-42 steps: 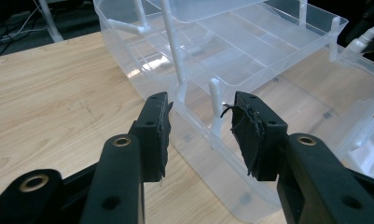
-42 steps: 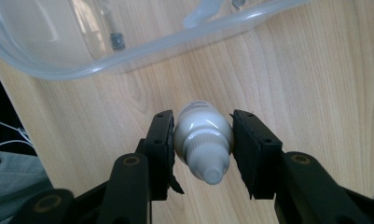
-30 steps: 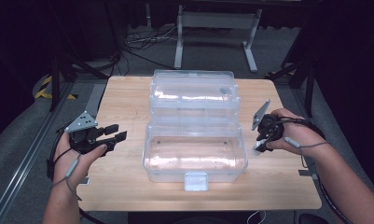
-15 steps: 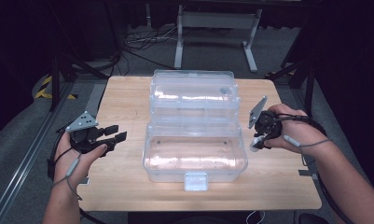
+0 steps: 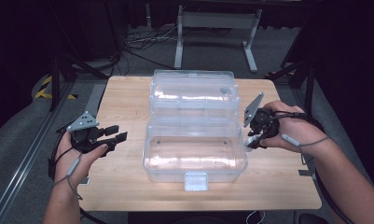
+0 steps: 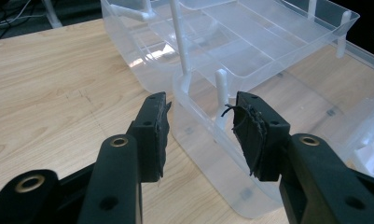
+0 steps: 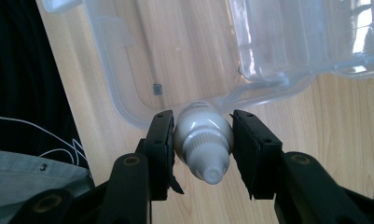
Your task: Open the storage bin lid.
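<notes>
A clear plastic case (image 5: 149, 154) stands open in the middle of the wooden table, its upper tray (image 5: 194, 93) swung back behind the deep lower tub. My right gripper (image 5: 251, 140) hovers at the tub's right edge, shut on a small white bottle (image 7: 203, 135) whose nozzle cap points back at the camera. In the right gripper view both pads press on the bottle's sides above the tub's corner (image 7: 128, 88). My left gripper (image 5: 117, 134) stays left of the case, open and empty. Its jaws (image 6: 201, 121) frame the tub's near corner (image 6: 212, 140) without touching it.
The table (image 5: 124, 98) has bare wood on both sides of the case. A latch tab (image 5: 196, 181) sticks out at the tub's front. Metal stand legs (image 5: 212, 28) and cables lie on the floor beyond the table's far edge.
The right hand has lifted and drifted a little toward the case with the bottle still gripped. The left hand has stayed put.
</notes>
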A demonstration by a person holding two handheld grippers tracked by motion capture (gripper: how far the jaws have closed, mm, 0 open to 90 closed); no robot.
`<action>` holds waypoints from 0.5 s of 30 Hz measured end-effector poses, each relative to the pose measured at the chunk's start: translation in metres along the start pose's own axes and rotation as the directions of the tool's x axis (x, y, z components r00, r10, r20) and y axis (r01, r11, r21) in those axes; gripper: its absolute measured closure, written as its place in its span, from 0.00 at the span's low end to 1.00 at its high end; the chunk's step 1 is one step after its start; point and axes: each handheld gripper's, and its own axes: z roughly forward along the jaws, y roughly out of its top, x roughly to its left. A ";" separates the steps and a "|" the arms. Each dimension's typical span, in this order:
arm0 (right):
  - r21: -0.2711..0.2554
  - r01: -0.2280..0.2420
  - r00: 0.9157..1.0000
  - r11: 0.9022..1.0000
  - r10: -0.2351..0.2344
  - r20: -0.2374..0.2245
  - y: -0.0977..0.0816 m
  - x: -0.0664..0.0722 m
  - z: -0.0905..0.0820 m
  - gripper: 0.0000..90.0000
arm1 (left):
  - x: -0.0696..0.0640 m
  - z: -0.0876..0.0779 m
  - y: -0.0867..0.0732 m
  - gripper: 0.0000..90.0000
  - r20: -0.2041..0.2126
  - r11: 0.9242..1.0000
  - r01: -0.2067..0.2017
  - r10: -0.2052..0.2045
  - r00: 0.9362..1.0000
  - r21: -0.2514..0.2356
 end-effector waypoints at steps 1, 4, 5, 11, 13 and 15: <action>-0.006 -0.001 1.000 1.000 0.001 -0.001 0.001 0.001 0.000 0.67 | 0.000 0.000 0.000 0.61 0.000 1.000 0.000 0.000 1.000 0.001; -0.011 0.001 1.000 1.000 -0.001 -0.016 0.005 0.004 0.000 0.67 | 0.000 0.001 0.000 0.61 0.001 1.000 0.003 -0.003 1.000 0.000; -0.013 -0.001 1.000 1.000 0.000 -0.020 0.007 0.005 0.000 0.67 | 0.000 0.001 0.000 0.61 0.001 1.000 0.001 -0.001 1.000 0.003; -0.004 0.016 0.999 1.000 -0.016 -0.034 0.012 0.008 0.005 0.67 | -0.002 0.003 0.000 0.61 0.007 1.000 -0.002 0.002 1.000 0.008; -0.001 0.027 0.999 1.000 -0.027 -0.040 0.015 0.008 0.008 0.67 | -0.001 0.003 0.001 0.61 0.007 1.000 -0.005 0.005 1.000 0.009; 0.006 0.029 0.998 1.000 -0.029 -0.050 0.016 0.009 0.010 0.67 | -0.001 0.004 0.001 0.61 0.008 1.000 -0.005 0.005 1.000 0.010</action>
